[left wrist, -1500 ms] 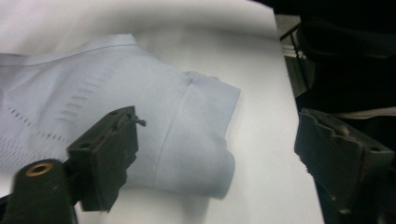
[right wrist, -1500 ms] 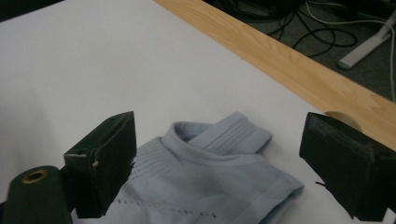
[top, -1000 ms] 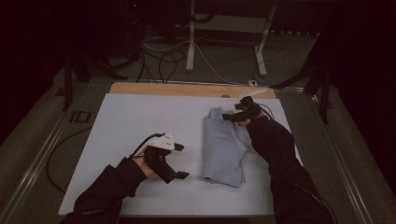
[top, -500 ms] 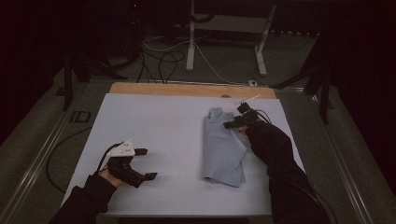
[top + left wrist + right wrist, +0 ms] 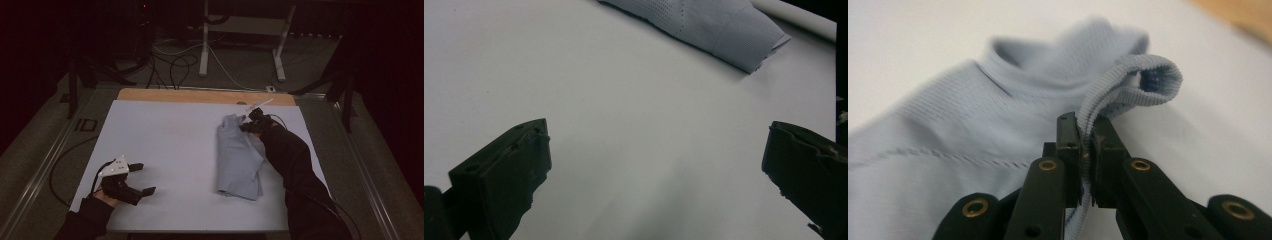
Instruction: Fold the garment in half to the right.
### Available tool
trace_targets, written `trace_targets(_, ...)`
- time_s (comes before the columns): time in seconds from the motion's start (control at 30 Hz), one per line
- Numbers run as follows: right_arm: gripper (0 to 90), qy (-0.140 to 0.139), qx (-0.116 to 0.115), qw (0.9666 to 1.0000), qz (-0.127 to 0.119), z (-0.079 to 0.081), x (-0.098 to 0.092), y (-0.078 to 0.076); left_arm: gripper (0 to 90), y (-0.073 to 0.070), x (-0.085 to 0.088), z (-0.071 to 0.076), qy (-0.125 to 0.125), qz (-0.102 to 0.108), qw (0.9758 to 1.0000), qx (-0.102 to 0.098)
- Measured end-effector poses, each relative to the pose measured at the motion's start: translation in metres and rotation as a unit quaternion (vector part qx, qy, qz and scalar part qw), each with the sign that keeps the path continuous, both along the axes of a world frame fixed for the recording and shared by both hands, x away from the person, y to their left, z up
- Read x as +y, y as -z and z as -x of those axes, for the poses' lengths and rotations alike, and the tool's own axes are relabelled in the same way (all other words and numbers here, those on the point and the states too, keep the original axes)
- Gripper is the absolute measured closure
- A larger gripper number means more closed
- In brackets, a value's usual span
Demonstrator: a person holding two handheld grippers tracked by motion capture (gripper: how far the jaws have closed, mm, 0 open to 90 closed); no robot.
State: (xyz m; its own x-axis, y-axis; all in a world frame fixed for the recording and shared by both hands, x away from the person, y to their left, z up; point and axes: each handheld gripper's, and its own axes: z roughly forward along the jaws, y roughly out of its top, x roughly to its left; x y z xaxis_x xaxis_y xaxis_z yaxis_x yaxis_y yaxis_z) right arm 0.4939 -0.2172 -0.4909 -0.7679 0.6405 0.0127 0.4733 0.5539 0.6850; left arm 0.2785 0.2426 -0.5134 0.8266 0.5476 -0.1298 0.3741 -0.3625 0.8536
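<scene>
The shirt [image 5: 948, 150] is a soft matt knit, light blue, with a fine ribbed hem [image 5: 1128, 85] that my right gripper [image 5: 1087, 145] pinches. My jaws are matt black plastic with brass-looking rivets. Left of the shirt, the table [image 5: 165, 145] is a smooth matt white sheet; its far edge [image 5: 200, 96] behind the shirt looks like bare wood.

The left gripper [image 5: 142, 179] has drawn back across the surface [image 5: 170, 145] toward 7 o'clock, from near the folded garment [image 5: 237, 157] to the near left corner, well apart from the cloth, its jaws wide. The right gripper [image 5: 248, 125], at the garment's far end, has just been closing and now pinches the ribbed hem [image 5: 1128, 82] between its fingers [image 5: 1068, 135].
</scene>
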Motion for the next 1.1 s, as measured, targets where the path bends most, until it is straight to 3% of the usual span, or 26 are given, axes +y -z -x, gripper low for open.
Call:
trace_targets(0.13,85.1,-0.021,-0.030,0.9989,-0.030,0.000,0.013,-0.017,0.7,0.001,-0.002,0.000,0.001,0.005,1.0000,-0.001)
trace_targets(0.2,85.1,-0.026,-0.023,0.9974,-0.063,-0.001,0.017,-0.021,0.6,0.001,-0.002,0.000,0.001,0.007,1.0000,0.000)
trace_targets(0.23,85.1,-0.021,-0.021,0.9976,-0.063,-0.003,0.020,-0.021,0.6,0.001,-0.002,0.000,0.000,0.007,1.0000,-0.001)
trace_targets(0.37,85.1,-0.005,-0.008,0.9990,-0.043,-0.012,0.024,-0.009,0.6,0.002,-0.002,-0.001,0.001,0.009,1.0000,0.000)
trace_targets(0.57,85.1,0.029,0.015,0.9988,-0.037,-0.023,0.017,0.010,0.7,0.003,-0.001,-0.002,0.000,0.013,0.9999,0.004)
trace_targets(1.1,84.8,0.065,0.044,0.9969,0.012,-0.030,0.017,0.025,0.7,0.004,-0.003,-0.002,0.005,0.014,0.9999,0.005)
